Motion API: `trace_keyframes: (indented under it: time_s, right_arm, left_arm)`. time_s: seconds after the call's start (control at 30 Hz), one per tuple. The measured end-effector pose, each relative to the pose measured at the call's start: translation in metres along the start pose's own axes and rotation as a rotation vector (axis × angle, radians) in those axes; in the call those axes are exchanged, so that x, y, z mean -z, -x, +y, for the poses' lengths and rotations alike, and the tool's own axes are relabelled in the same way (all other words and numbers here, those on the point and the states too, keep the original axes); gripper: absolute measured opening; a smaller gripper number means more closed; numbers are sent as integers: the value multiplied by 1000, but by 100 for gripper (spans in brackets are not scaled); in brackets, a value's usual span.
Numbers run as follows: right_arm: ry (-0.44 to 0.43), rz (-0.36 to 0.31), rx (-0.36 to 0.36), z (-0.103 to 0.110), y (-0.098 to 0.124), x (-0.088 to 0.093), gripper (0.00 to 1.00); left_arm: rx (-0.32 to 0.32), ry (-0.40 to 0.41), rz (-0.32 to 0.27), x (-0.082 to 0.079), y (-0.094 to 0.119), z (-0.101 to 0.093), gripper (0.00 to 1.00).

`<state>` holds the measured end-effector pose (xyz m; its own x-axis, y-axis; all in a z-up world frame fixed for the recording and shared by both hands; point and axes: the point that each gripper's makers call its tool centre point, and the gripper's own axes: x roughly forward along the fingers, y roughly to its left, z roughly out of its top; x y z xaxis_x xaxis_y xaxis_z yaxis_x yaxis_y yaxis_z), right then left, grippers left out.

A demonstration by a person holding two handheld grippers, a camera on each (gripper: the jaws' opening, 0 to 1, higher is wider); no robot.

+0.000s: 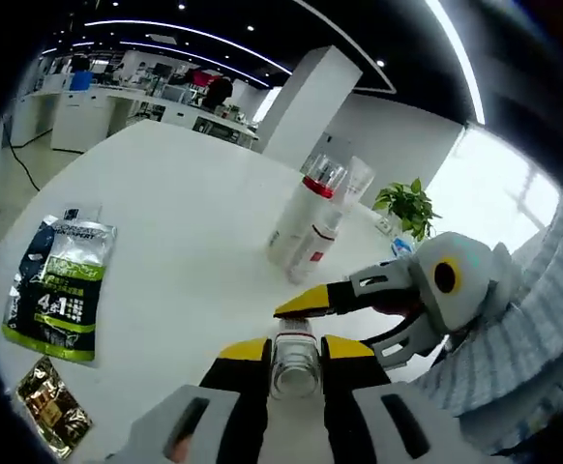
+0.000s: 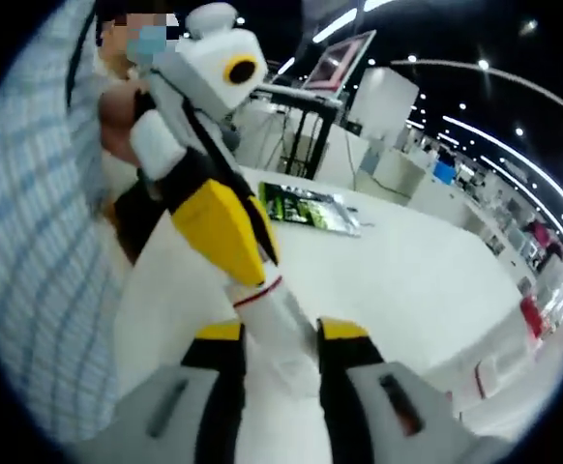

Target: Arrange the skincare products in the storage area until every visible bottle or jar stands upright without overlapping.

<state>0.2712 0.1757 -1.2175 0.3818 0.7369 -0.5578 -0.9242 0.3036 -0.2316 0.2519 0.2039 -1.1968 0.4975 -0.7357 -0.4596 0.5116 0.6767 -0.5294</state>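
White slim bottle with a red band [image 2: 272, 314] sits clamped between the right tongs [image 2: 280, 338] and the left tongs [image 2: 225, 232]; its clear cap [image 1: 294, 360] shows between the left tongs [image 1: 294, 350]. Two more white bottles with red collars [image 1: 306, 227] stand together farther off on the white desk [image 1: 185, 213], near a green-and-black pouch [image 1: 59, 285].

Lighting and picture quality, 2 fisheye views
Ceiling light strips [image 1: 165, 34] are glowing overhead; a window [image 1: 494, 188] is glaring white; the table [image 1: 185, 242] is washing out; edges are bending and blurring.
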Motion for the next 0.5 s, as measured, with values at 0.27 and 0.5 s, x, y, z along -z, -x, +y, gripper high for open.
trace_keyframes:
  time_s: [0.27,0.5]
  right_arm:
    - [-161,-56,4,-13,8,0,26]
    - [-260,-92,12,-18,11,0,26]
  left_arm:
    - [-12,-102,-17,-20,-5,-7,19]
    - [-25,-200,-20,-31,-12,-12,20]
